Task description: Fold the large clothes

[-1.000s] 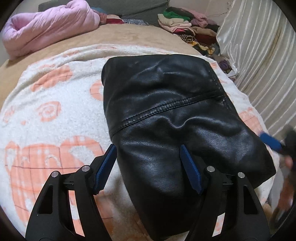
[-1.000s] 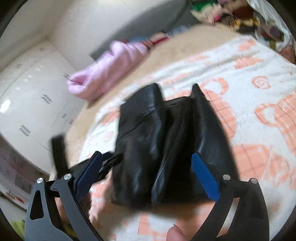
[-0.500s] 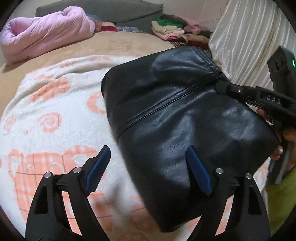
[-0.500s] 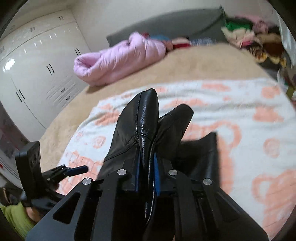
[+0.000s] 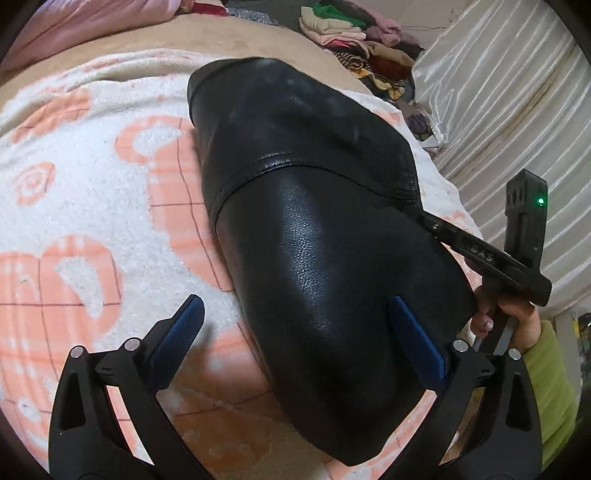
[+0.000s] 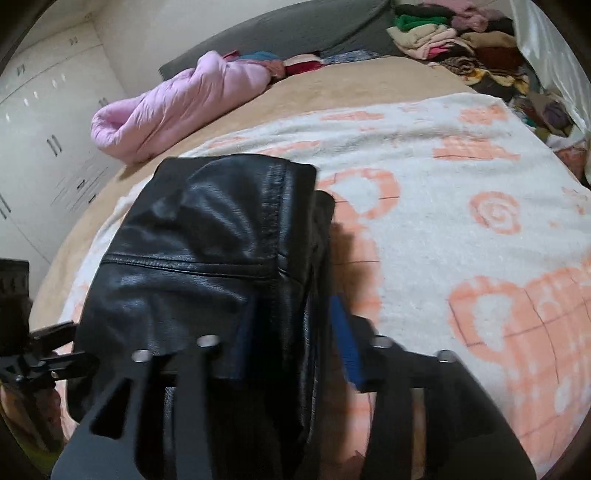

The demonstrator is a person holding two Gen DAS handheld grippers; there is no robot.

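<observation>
Patterned blanket (image 5: 92, 206) — folded black jacket (image 5: 317, 236)

This is a bedroom in someone's home. A wide bed (image 6: 332, 85) with a tan cover takes up most of the room, with a white and orange fleece blanket (image 6: 461, 192) spread across it. A rolled pink quilt (image 6: 177, 103) lies near the grey headboard (image 6: 295, 29), beside a heap of folded clothes (image 6: 454, 33). White wardrobe doors (image 6: 44, 122) line one wall, and pale satin curtains (image 5: 509, 110) hang along another.
</observation>
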